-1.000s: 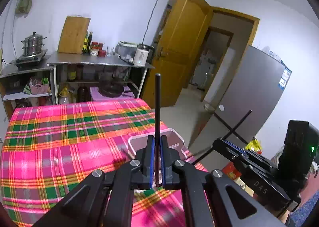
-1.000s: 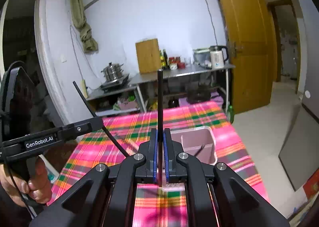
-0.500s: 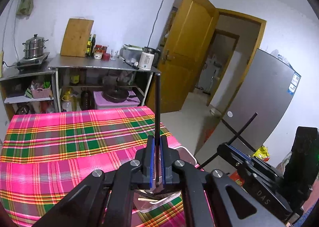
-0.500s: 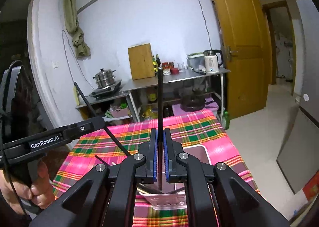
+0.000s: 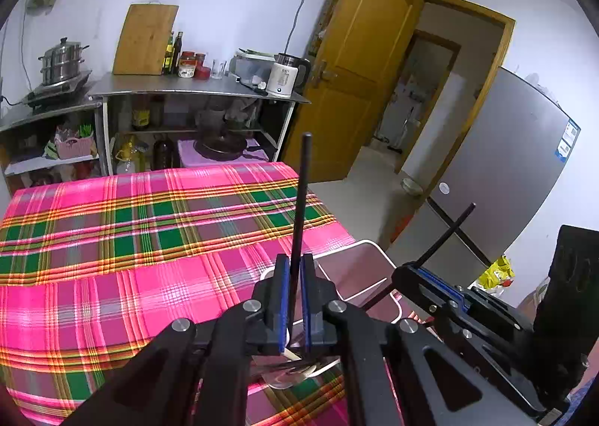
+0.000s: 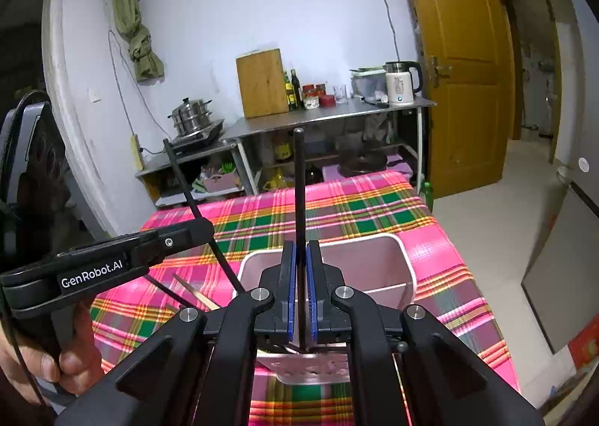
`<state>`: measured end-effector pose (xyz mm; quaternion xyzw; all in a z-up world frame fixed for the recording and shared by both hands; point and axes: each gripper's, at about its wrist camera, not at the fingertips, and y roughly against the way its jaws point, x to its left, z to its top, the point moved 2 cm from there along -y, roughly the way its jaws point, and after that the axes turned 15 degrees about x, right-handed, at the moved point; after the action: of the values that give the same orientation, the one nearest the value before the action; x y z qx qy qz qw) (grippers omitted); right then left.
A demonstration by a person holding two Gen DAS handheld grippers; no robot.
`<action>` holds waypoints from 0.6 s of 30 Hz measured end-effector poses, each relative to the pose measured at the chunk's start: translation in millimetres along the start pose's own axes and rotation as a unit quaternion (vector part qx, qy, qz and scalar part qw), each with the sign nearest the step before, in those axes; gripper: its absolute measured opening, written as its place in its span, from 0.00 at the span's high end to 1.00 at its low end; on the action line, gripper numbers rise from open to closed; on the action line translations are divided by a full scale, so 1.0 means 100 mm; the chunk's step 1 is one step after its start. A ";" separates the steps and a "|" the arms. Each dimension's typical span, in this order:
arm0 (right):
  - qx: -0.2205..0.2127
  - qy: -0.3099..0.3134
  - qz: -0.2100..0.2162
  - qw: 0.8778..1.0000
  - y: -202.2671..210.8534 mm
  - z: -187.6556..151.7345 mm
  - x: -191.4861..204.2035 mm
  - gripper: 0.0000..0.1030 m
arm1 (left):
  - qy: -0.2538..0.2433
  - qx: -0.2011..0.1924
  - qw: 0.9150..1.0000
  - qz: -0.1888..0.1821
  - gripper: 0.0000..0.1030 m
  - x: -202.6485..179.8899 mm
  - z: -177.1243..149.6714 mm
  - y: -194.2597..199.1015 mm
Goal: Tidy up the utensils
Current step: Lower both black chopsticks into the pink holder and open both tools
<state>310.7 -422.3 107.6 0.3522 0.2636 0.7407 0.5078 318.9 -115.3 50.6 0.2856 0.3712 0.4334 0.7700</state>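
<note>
My left gripper (image 5: 294,268) is shut on a thin black chopstick (image 5: 301,197) that stands upright between its jaws. My right gripper (image 6: 301,257) is shut on another black chopstick (image 6: 298,186), also upright. Both hover over a pale pink rectangular utensil bin (image 6: 393,261), also in the left wrist view (image 5: 359,272), on the pink plaid table. A metal slotted utensil (image 6: 310,366) and a wooden stick (image 6: 194,291) lie near the bin's front. Each gripper shows in the other's view: the right one (image 5: 434,276), the left one (image 6: 179,235).
The plaid table (image 5: 112,238) stretches away to the left. Behind it stands a steel shelf (image 6: 329,115) with a kettle, bottles, a cutting board and a steamer pot. A wooden door (image 6: 460,70) and a grey fridge (image 5: 516,163) are to the right.
Both grippers have moved back and up with their chopsticks, so the bin now sits directly under the jaws. The grips stay the same.
</note>
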 end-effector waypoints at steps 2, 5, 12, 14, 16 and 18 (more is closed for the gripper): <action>0.006 0.001 0.000 1.000 -0.02 0.00 -0.01 0.95 | 0.000 0.000 1.000 0.000 0.95 0.02 -0.01 0.01; 0.008 0.003 -0.003 1.000 -0.02 0.00 0.00 0.94 | -0.001 -0.003 1.000 0.000 0.95 0.03 -0.02 0.04; -0.004 0.009 -0.018 1.000 0.15 -0.01 0.05 0.87 | -0.008 -0.020 1.000 0.002 0.94 0.00 -0.03 0.26; -0.009 0.011 -0.023 1.000 0.22 -0.01 0.06 0.85 | -0.010 -0.026 1.000 0.002 0.94 -0.03 -0.05 0.34; -0.015 0.014 -0.027 0.999 0.28 -0.02 0.06 0.85 | -0.012 -0.032 0.999 0.002 0.94 -0.06 -0.06 0.42; -0.018 0.013 -0.027 0.999 0.35 -0.05 0.08 0.84 | -0.015 -0.037 0.999 0.002 0.94 -0.08 -0.09 0.50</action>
<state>285.3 -427.6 133.1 0.3257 0.2662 0.7360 0.5304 286.1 -98.3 86.2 0.2639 0.3423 0.4439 0.7850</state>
